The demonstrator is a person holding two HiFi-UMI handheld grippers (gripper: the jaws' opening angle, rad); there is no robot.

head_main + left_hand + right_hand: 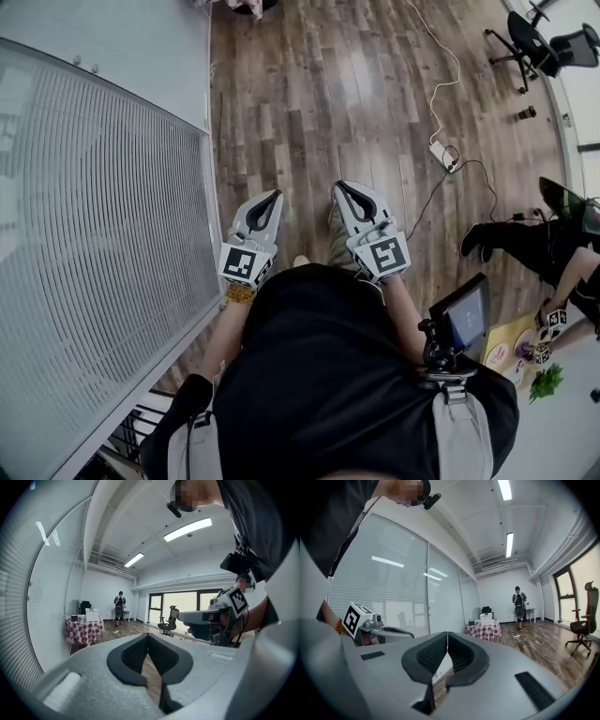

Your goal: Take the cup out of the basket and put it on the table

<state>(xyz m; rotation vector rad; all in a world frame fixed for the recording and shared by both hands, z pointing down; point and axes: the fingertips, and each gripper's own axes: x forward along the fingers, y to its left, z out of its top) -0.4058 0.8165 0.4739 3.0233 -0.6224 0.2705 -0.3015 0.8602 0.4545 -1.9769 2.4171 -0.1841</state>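
No cup and no basket show in any view. In the head view my left gripper (pixel 276 195) and right gripper (pixel 339 186) are held side by side at waist height over the wooden floor, both pointing forward. The left gripper (pixel 148 635) has its jaw tips meeting, with nothing between them. The right gripper (pixel 447 633) is likewise shut and empty. Each gripper view also catches the other gripper: the right one (pixel 206 617) and the left one (pixel 379 629). A table with a red checked cloth (pixel 483 630) stands far down the room.
A glass wall with blinds (pixel 94 234) runs along my left. A white cable and power strip (pixel 441 150) lie on the floor ahead. An office chair (pixel 539 42) stands far right. A person (pixel 519 601) stands at the far end; another (pixel 525 244) sits at right.
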